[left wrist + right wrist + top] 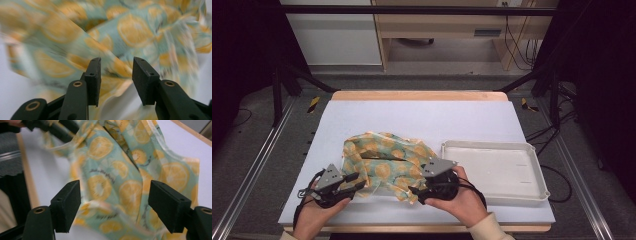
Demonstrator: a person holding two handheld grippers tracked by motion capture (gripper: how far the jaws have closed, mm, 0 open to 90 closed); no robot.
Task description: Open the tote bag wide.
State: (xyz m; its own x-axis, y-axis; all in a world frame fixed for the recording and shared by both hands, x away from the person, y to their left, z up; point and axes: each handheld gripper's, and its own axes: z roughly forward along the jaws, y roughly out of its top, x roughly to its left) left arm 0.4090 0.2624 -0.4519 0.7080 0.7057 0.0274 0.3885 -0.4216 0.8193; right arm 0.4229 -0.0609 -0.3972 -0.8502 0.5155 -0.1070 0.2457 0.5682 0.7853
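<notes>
A soft, crumpled cloth [384, 160] printed with orange citrus slices on pale teal lies in rumpled folds at the front middle of the smooth white tabletop [422, 117], just left of a shallow rectangular white plastic tray [534, 155]. The left tool [353, 181], black and blocky, has its jaws slightly apart around a cloth fold. The right tool [414, 192] gapes wide at the cloth's right edge

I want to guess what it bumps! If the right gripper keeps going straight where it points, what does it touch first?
Most likely the cloth with orange slices on it. The right gripper is open, and the cloth lies straight ahead between its jaws.
</notes>
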